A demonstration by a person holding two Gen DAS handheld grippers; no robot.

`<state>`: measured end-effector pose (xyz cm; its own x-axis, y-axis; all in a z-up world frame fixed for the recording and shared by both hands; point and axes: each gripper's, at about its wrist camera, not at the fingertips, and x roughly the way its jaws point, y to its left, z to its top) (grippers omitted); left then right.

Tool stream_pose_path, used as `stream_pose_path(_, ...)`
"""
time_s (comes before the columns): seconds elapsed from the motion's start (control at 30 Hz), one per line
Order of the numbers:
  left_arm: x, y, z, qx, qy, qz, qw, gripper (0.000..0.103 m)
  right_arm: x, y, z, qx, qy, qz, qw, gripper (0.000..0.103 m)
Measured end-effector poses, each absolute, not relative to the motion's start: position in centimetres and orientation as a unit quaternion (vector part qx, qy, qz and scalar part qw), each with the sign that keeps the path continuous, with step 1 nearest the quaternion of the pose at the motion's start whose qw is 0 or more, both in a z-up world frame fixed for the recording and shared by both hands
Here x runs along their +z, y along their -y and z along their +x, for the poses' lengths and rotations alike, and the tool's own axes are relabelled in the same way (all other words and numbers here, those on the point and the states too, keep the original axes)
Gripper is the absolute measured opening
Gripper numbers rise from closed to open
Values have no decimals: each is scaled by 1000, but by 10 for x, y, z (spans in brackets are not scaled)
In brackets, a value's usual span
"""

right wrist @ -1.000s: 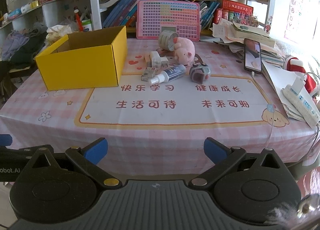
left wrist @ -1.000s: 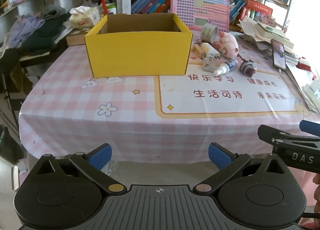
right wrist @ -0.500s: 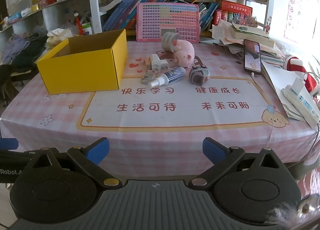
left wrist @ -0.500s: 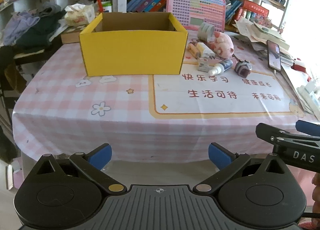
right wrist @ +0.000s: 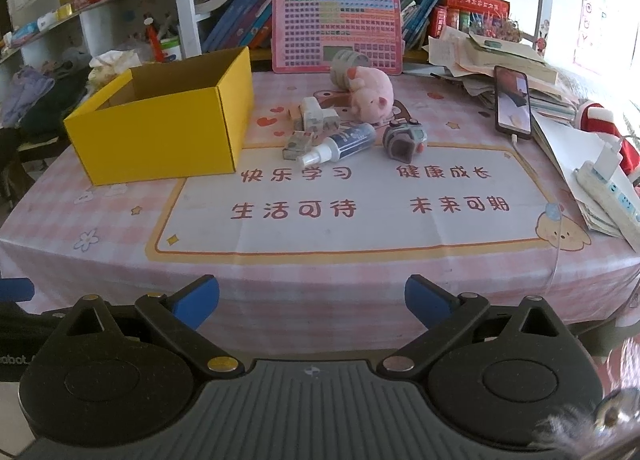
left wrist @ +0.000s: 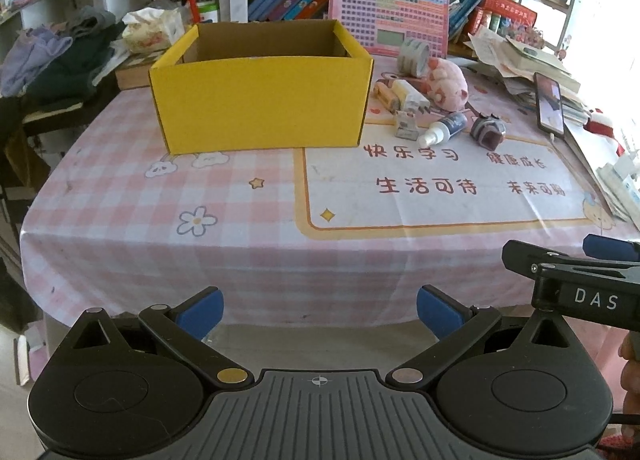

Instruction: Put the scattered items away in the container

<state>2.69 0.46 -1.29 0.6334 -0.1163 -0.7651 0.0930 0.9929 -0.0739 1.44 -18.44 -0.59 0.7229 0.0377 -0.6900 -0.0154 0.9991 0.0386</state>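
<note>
An open yellow cardboard box (left wrist: 260,100) (right wrist: 160,132) stands on the pink checked tablecloth, far left of centre. To its right lie a pink plush pig (right wrist: 370,94) (left wrist: 446,84), a roll of tape (right wrist: 346,64), a white plug adapter (right wrist: 314,118), a small grey box (right wrist: 296,144), a dark spray bottle (right wrist: 342,144) (left wrist: 442,128) and a grey toy camera (right wrist: 404,138) (left wrist: 488,132). My left gripper (left wrist: 320,310) is open and holds nothing, in front of the table's near edge. My right gripper (right wrist: 312,298) is likewise open, well short of the items.
A phone (right wrist: 512,102) on a cable and stacked papers (right wrist: 500,56) sit at the right; a white power strip (right wrist: 608,196) lies near the right edge. A pink keyboard toy (right wrist: 336,32) leans against bookshelves behind. Clothes (left wrist: 52,60) pile at the far left.
Both views have shifted slightly; the table sits a little farther and lower in frame than a second ago. Both grippers stay open, and no item has moved.
</note>
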Motion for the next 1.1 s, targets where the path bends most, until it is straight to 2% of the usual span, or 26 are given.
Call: stream_pose_path(1.1,-13,73,128,-151,-403,23,903,102,-8,252,103,-39,-369,31,928,103)
